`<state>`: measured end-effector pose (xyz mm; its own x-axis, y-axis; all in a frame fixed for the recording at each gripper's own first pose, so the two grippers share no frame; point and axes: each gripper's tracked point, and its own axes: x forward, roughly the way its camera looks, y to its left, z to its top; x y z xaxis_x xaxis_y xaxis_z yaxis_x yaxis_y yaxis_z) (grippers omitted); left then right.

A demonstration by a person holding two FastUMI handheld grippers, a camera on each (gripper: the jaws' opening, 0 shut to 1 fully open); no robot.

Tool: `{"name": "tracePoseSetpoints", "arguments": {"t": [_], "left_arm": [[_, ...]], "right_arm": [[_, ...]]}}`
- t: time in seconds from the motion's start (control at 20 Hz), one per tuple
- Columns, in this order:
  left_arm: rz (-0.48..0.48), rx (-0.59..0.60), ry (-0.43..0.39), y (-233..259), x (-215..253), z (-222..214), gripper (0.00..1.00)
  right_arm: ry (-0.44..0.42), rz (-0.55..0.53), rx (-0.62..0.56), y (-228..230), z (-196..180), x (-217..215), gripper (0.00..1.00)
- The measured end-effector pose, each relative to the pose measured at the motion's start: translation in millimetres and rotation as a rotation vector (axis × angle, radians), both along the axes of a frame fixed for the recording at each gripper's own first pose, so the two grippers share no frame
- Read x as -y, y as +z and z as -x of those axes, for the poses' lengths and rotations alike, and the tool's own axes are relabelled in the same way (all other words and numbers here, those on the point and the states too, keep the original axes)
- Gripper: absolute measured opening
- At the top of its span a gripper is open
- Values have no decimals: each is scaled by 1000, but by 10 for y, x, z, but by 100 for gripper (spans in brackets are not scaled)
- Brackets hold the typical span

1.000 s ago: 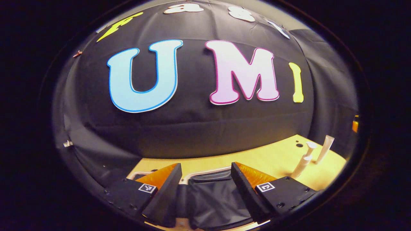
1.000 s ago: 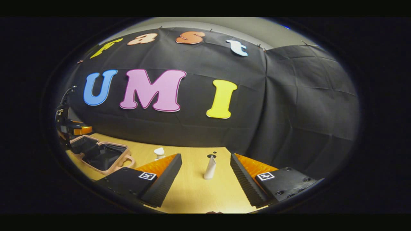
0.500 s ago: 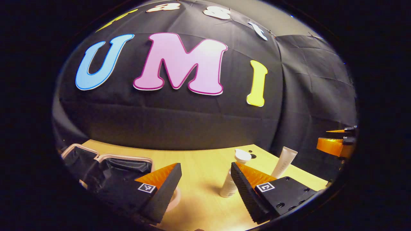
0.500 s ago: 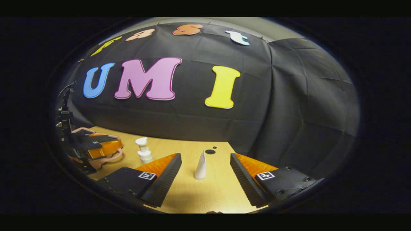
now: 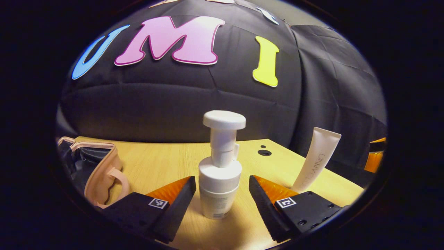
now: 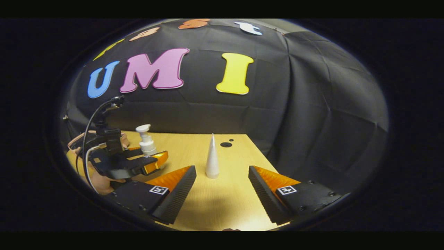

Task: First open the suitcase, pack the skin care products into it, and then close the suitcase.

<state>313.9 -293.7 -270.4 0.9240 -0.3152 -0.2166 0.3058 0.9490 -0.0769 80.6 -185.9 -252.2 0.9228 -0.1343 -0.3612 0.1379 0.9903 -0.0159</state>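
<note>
Partly cut off, suitcase sits left of pump bottle.

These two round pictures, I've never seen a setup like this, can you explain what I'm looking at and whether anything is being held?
There is no robot arm here: a person carries a two-finger claw in each hand, and a fisheye camera rides on each claw, looking forward along its fingers.

In the left gripper view, the left claw is open, its fingers on either side of an upright white pump bottle without touching it. A white squeeze tube stands on its cap farther right, and an open pink suitcase with a dark lining lies at the left.

In the right gripper view, the right claw is open and empty, pointed at the same tube, seen edge on. Farther left you see the other claw and the hand holding it.

Everything sits on a light wooden table. Nothing is held yet.
</note>
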Motion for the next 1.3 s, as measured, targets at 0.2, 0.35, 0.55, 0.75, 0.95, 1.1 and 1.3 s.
{"name": "tracePoseSetpoints", "arguments": {"t": [0.2, 0.35, 0.55, 0.75, 0.95, 1.1, 1.3], "left_arm": [[0, 1, 12, -48, 84, -216, 98], [0, 10, 25, -37, 6, -278, 73], [0, -20, 28, -28, -127, -126, 65], [58, -29, 94, 86, -440, 115, 64], [71, -8, 91, 334, -601, 404, 64], [102, -4, 77, 464, -666, 601, 64], [90, -34, 89, 460, -777, 789, 64]], "right_arm": [[1, 15, 1, -73, -113, 18, 97], [4, -5, -13, -209, -263, -49, 97], [26, 43, -45, -468, -535, -76, 98], [-12, 1, -71, -759, -853, -52, 97], [-30, -20, -50, -887, -1202, -83, 97], [-36, -11, -41, -988, -1393, -78, 97], [-25, 19, -76, -1161, -1485, -52, 90]]}}
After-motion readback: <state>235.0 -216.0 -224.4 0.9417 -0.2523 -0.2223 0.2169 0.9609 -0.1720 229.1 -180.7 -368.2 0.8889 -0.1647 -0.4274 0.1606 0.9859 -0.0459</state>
